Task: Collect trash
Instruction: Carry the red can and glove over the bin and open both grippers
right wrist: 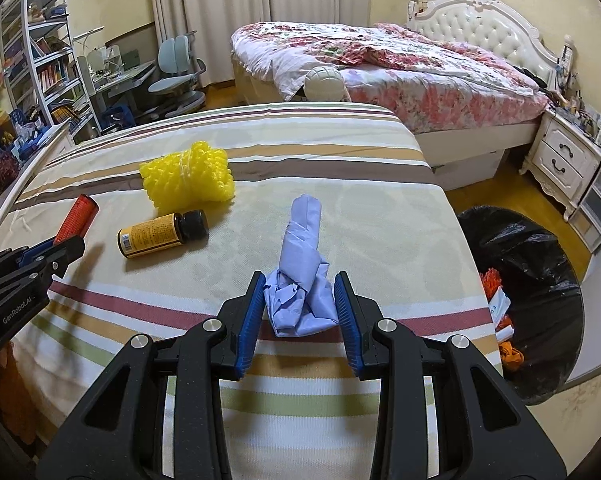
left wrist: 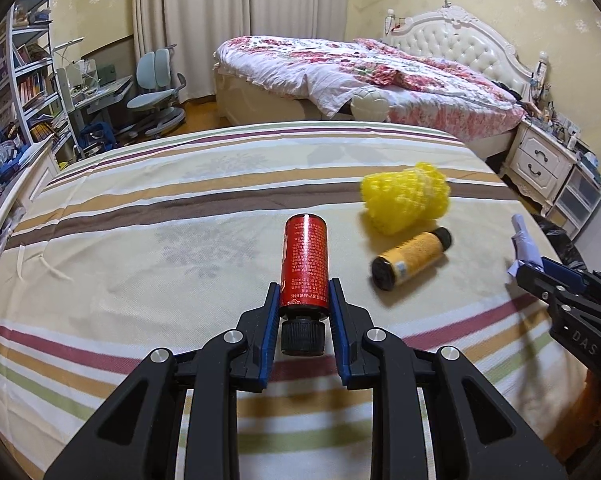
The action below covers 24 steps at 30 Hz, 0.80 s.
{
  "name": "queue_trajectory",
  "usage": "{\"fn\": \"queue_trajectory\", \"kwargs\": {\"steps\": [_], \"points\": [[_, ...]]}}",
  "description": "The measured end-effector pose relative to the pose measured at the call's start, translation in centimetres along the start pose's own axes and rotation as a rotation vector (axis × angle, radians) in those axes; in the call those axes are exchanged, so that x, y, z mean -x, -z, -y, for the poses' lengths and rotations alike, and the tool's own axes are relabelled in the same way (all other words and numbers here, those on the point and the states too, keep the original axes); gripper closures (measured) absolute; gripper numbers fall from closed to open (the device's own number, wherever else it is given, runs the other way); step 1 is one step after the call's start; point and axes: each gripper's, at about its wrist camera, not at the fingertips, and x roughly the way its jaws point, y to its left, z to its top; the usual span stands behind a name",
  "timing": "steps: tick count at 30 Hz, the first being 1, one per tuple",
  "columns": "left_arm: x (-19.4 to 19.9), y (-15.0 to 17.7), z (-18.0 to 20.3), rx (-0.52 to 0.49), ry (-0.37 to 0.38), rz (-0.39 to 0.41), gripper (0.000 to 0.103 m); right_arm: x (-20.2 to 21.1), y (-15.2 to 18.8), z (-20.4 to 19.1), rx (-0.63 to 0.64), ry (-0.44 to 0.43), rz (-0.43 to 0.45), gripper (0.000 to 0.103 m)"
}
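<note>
Left gripper [left wrist: 303, 292]: pinching red bottle [left wrist: 304, 260] near its capped end, both blue pads against the body.
Red bottle axis: in line with the fingers, black cap toward the camera, base pointing away toward the far edge of the bed [left wrist: 180, 200].
Right gripper [right wrist: 298, 300]: clamped on paper wad [right wrist: 302, 280], pale blue, crumpled; pads pressed to its lower bulk.
Paper wad axis: long twist running straight out from the fingers, tip away.
Bin [right wrist: 540, 280]: black-lined, on the floor just off the bed's right edge, some trash already inside.
Key relation: bin lies to the right of both grippers; right gripper nearer by far, left gripper well apart with the bed's width between.
Yellow bottle [right wrist: 160, 234]: on its side mid-bed, cap pointing right, between the two grippers, free.
Yellow mesh [right wrist: 188, 176]: foam netting bundle just beyond the yellow bottle, toward the far edge, free.
Likely next: carry both loads rightward over the bed's right edge to the bin.
</note>
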Motion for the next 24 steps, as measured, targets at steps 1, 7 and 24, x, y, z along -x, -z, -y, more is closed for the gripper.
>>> {"fn": "queue_trajectory", "kwargs": {"steps": [1,7,24], "points": [[0.2,0.1,0.3,-0.003,0.007,0.004,0.078,0.2,0.1,0.2,-0.003,0.002,0.003,0.069],[1.6,0.4,2.8,-0.032,0.047,0.029,0.078,1.8,1.0,1.5,-0.024,0.025,0.027,0.069],[2.0,-1.0,13.0,-0.171,0.156,0.105,0.078,5.8,2.2,11.0,-0.158,0.167,0.103,0.069]]}}
